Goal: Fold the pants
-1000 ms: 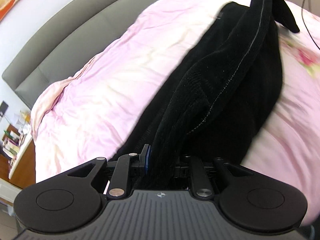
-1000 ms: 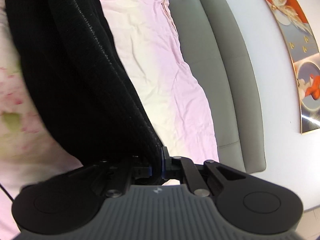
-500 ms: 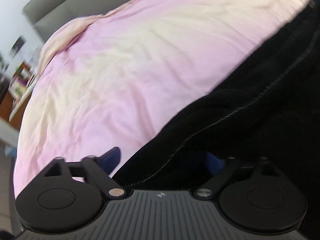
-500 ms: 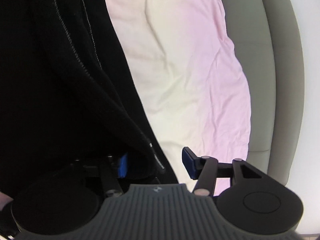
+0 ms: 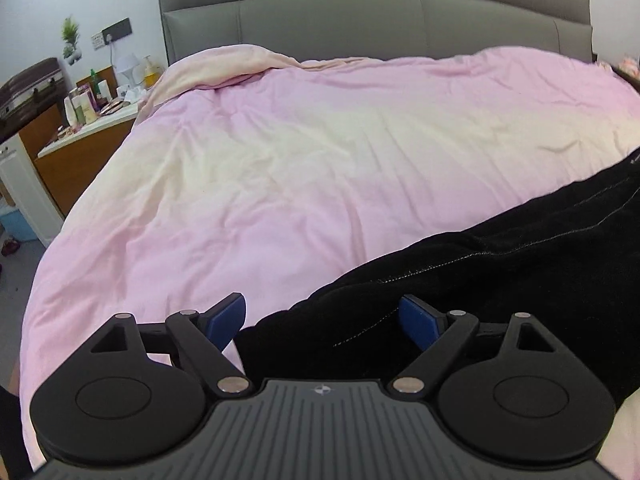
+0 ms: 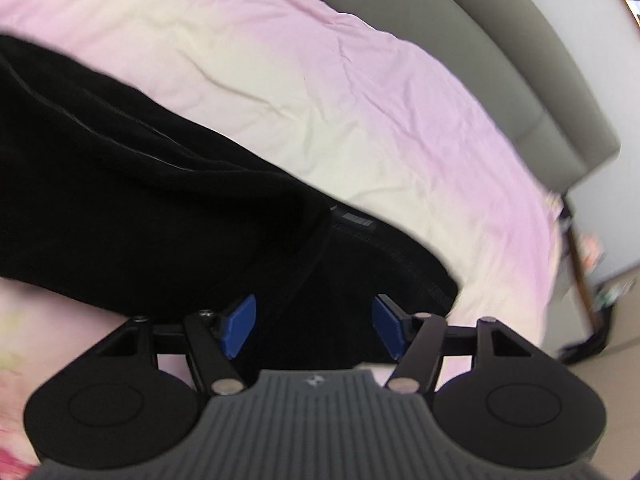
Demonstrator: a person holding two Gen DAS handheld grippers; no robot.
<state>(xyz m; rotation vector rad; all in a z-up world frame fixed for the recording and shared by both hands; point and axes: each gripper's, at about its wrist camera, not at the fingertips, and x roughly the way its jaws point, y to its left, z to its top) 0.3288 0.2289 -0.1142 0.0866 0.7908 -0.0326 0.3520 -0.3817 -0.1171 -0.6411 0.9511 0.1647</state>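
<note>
The black pants [image 5: 500,272] lie on the pink duvet [image 5: 300,152], with grey seam stitching showing. In the left wrist view they stretch from my left gripper [image 5: 322,320] off to the right. That gripper is open, its blue pads either side of the pants' end, not gripping it. In the right wrist view the pants [image 6: 140,168] lie folded over, waistband end with a small label near my right gripper [image 6: 314,324]. That gripper is open too, hovering just over the fabric edge.
A grey padded headboard [image 5: 380,12] runs along the far side of the bed. A cluttered bedside cabinet [image 5: 84,128] with bottles stands to the left. The bed's edge and floor show at the right of the right wrist view [image 6: 600,320].
Both grippers were shut on the lifted pants a second ago. They lowered the pants onto the duvet, opened, and have now drawn back a little.
</note>
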